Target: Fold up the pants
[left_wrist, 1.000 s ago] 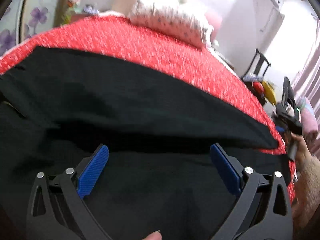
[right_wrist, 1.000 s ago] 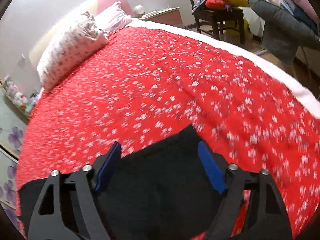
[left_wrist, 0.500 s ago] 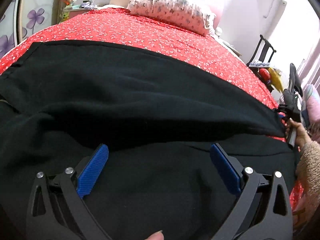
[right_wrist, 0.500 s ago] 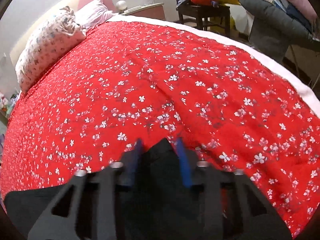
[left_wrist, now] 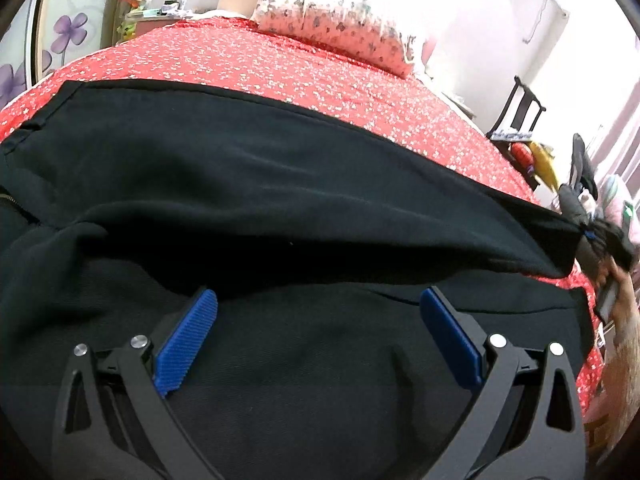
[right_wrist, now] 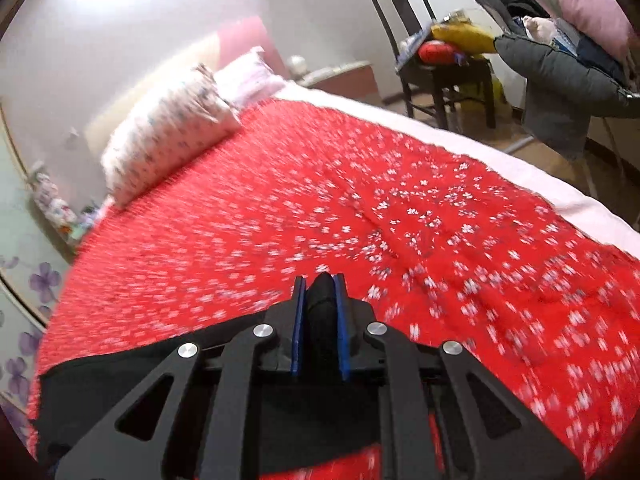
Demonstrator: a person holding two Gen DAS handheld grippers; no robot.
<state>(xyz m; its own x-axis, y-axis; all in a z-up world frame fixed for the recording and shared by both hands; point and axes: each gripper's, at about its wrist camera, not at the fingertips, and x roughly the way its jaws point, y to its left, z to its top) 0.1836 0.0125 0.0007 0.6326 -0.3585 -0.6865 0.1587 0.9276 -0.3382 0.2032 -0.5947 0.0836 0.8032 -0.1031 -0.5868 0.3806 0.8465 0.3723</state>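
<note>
Red bedspread point(right_wrist: 400, 208) with small white flowers covers the bed, and a flowered pillow point(right_wrist: 168, 148) lies at its head. Beyond the bed stands a dark chair point(right_wrist: 432, 72) piled with things.

Black pants point(left_wrist: 280, 184) lie spread across the near part of the bed, filling most of my left view. One leg is laid over the other, its edge running long and fairly straight toward the right.

My left fingers point(left_wrist: 318, 336) stand wide apart above the cloth, grasping nothing; the blue pads have only pants below and between them. My right fingers point(right_wrist: 320, 292) are closing on a bunched end of the pants, and a ridge of black cloth shows pinched between the two pads. In the left view that same end is drawn up at the far right, where my right hand point(left_wrist: 620, 304) is.

I judge the cloth soft and limp, light enough for one pinch to lift but with no stiffness of its own. It will sag and drag wherever it is not held, and the layers may slide over each other on the quilted bedspread. A pinch at a hem, where the cloth is doubled, seems best to me, since a flat single layer could slip from the pads. For a clean fold I would take the waist end with the left fingers, so that both ends travel together and the legs stay lined up.
</note>
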